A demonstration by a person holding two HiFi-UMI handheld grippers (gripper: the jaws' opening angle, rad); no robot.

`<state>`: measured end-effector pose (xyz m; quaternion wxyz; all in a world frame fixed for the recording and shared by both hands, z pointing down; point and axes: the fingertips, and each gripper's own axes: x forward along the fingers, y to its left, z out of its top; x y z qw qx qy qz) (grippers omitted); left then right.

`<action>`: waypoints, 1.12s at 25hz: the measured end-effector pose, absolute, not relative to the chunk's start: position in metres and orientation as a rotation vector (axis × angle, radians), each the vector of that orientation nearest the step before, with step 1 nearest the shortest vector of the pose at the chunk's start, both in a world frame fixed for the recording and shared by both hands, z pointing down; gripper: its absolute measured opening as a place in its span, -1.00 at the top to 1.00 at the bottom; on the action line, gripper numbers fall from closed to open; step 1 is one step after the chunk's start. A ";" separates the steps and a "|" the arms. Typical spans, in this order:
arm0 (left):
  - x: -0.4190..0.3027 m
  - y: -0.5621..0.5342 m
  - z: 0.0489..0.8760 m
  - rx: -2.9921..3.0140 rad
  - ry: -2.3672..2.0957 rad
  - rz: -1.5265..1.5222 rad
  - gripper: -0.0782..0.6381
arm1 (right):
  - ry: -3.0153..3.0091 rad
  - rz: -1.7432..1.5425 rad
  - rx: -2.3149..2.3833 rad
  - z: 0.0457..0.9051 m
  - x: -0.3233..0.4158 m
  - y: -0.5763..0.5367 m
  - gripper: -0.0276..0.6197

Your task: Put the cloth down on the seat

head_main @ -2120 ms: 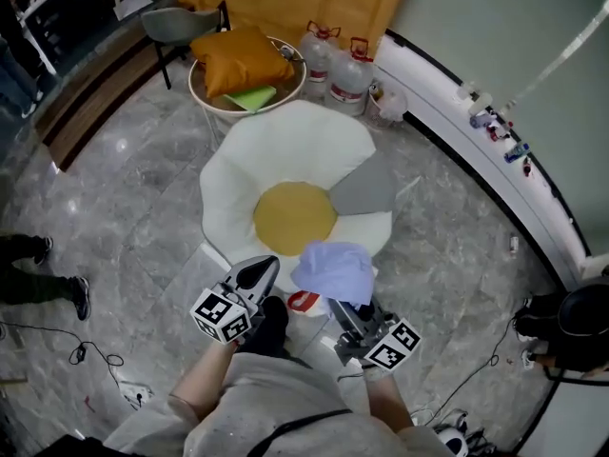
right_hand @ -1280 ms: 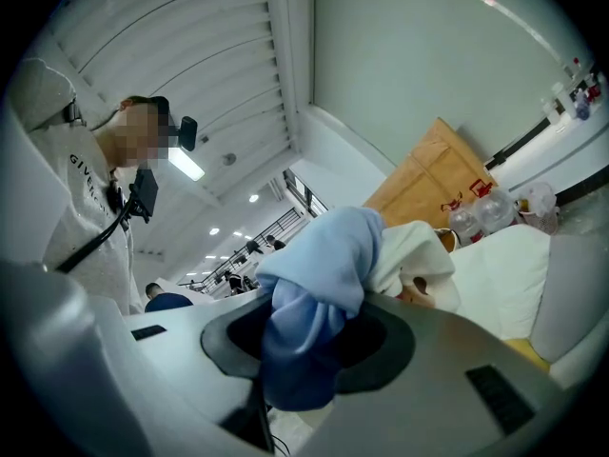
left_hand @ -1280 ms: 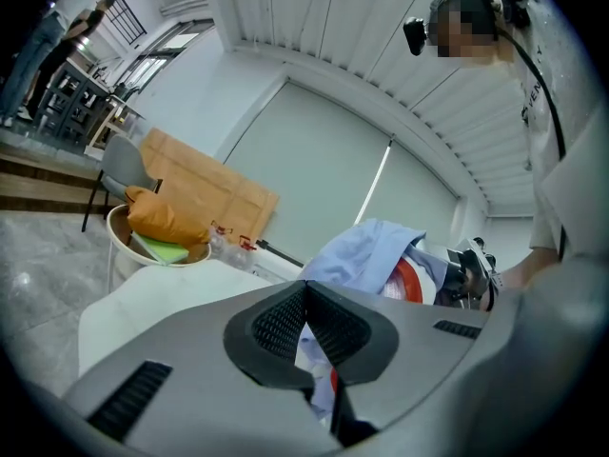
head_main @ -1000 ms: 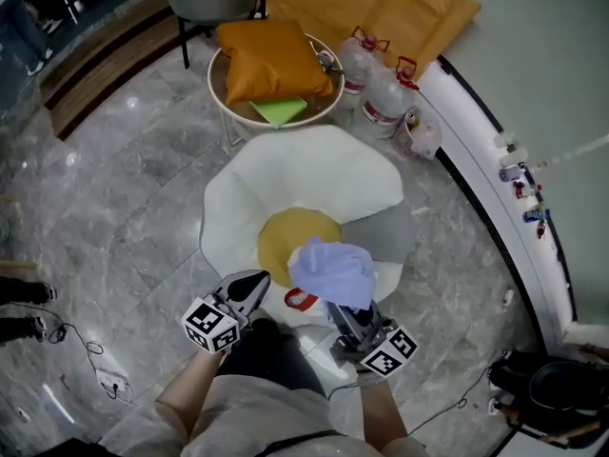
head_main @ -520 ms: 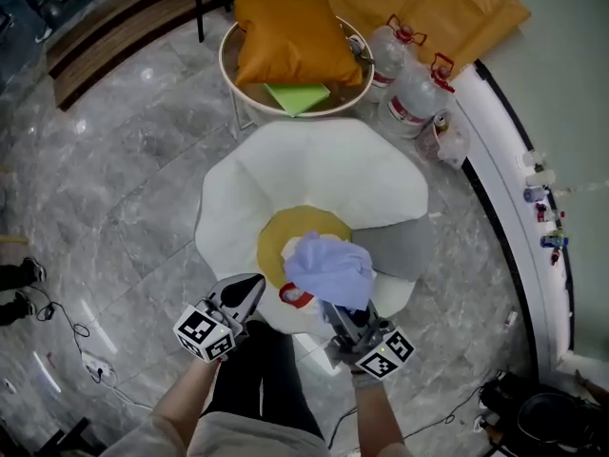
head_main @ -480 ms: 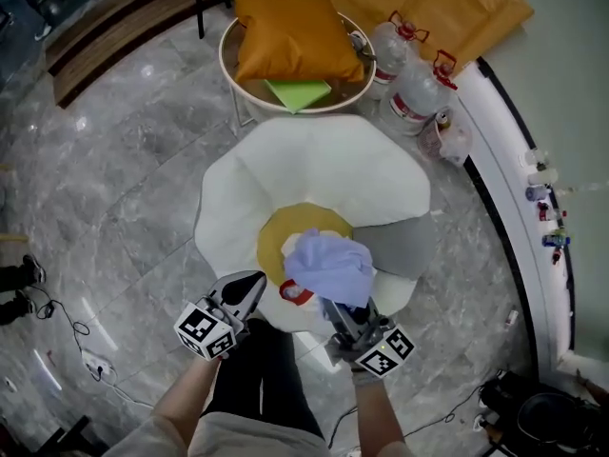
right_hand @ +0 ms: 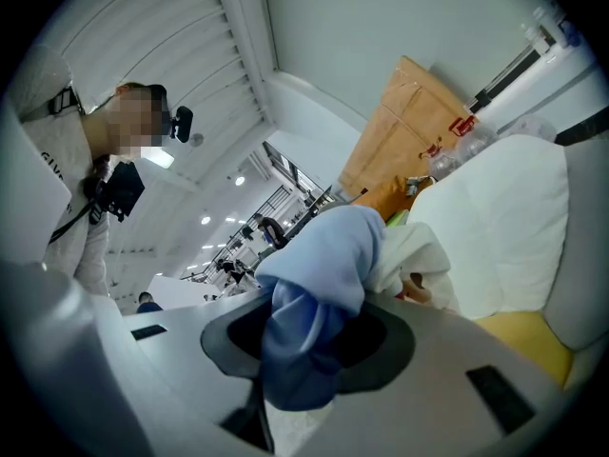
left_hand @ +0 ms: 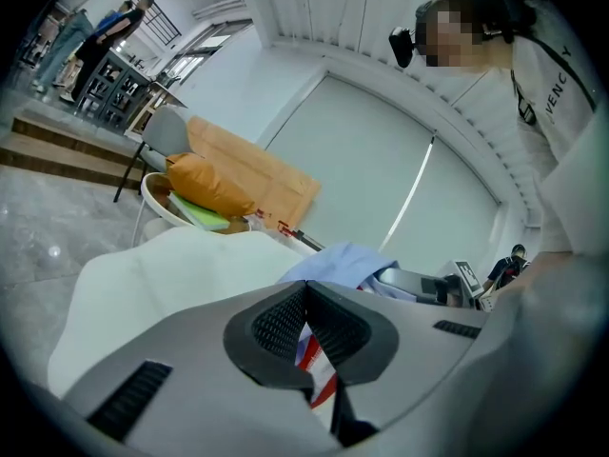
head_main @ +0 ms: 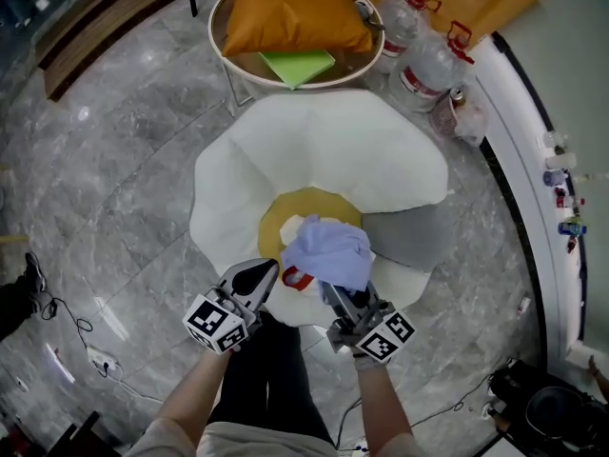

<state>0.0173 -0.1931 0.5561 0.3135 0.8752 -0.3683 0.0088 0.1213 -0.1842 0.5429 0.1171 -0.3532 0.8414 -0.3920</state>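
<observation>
The seat [head_main: 314,150] is a white, egg-shaped cushion with a yellow centre [head_main: 285,215] and a grey patch [head_main: 411,232] at its right. A light blue cloth [head_main: 328,250] hangs bunched over the near right edge of the yellow centre, with my right gripper [head_main: 333,295] shut on it from below. In the right gripper view the cloth [right_hand: 319,274] fills the gap between the jaws [right_hand: 309,346]. My left gripper [head_main: 264,272] hovers at the seat's near edge, shut, with nothing in it; its pads [left_hand: 285,322] meet. A red-and-white label [head_main: 297,279] lies between the grippers.
Beyond the seat a round table [head_main: 233,60] bears an orange cushion [head_main: 295,12] and a green sheet [head_main: 297,65]. Two water bottles [head_main: 428,65] stand at the back right beside a curved white ledge [head_main: 528,150]. A person's shoe [head_main: 24,284] and cables [head_main: 86,350] are on the left floor.
I have come closer to the seat. The cloth and right gripper have moved from the seat's near rim to over the yellow centre's edge. Both grippers stay shut.
</observation>
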 end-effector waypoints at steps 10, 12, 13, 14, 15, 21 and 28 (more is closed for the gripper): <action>0.035 -0.215 0.604 2.291 -0.926 0.055 0.74 | 2.486 -1.186 -1.013 0.592 0.120 -0.215 0.44; 0.034 -0.221 0.616 2.288 -0.926 0.052 0.74 | 2.494 -1.187 -0.998 0.602 0.116 -0.221 0.44; 0.033 -0.224 0.622 2.285 -0.931 0.055 0.74 | 2.498 -1.190 -0.990 0.607 0.113 -0.224 0.44; 0.033 -0.228 0.627 2.281 -0.940 0.061 0.74 | 2.501 -1.194 -0.984 0.614 0.111 -0.227 0.44; 0.032 -0.231 0.633 2.278 -0.950 0.064 0.74 | 2.505 -1.200 -0.978 0.620 0.110 -0.229 0.44; 0.031 -0.239 0.679 2.272 -0.995 0.091 0.74 | 2.506 -1.231 -0.969 0.669 0.102 -0.236 0.44; 0.032 -0.242 0.716 2.246 -1.022 0.110 0.74 | 2.491 -1.288 -0.992 0.723 0.107 -0.235 0.44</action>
